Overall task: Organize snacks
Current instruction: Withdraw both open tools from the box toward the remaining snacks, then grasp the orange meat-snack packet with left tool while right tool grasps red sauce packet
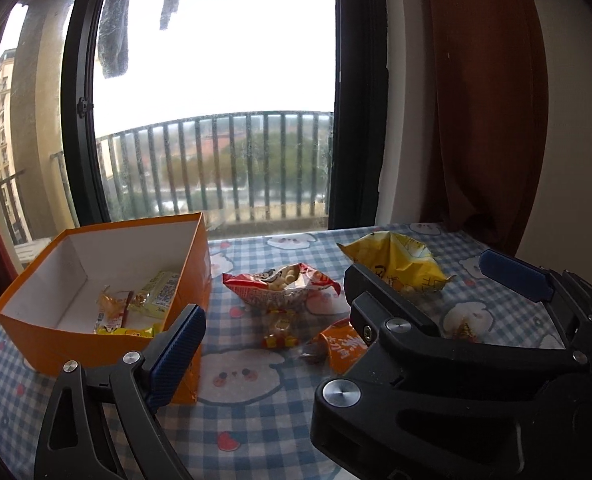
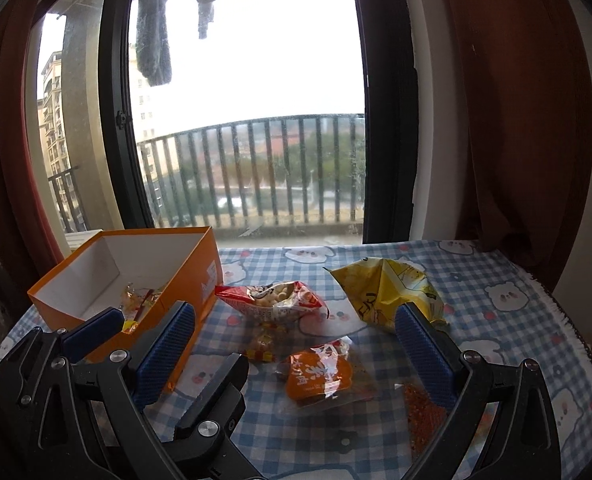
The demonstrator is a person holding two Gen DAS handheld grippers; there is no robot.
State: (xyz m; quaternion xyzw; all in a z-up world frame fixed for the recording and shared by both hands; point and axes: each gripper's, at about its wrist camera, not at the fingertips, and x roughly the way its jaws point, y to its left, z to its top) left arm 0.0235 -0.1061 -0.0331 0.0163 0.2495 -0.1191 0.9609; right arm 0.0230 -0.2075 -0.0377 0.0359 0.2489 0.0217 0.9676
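My left gripper (image 2: 178,337) and right gripper (image 2: 294,310) are both open and empty, so next I should probably grasp the orange packet (image 2: 319,372) for the box (image 2: 200,276).

This is a home, probably a flat high up in a residential building. A large window (image 2: 252,120) with a dark frame looks onto a balcony with a metal railing (image 2: 256,172), and clothes (image 2: 154,32) hang there to dry. Behind the railing are tall apartment blocks (image 2: 52,120), trees and red roofs far below. A dark red curtain (image 2: 515,120) hangs beside the window. The tabletop (image 2: 495,280) carries a blue checked cloth printed with cartoon bears, a household cloth. On it are opened snack bags (image 2: 387,292) and an orange box (image 2: 136,276).
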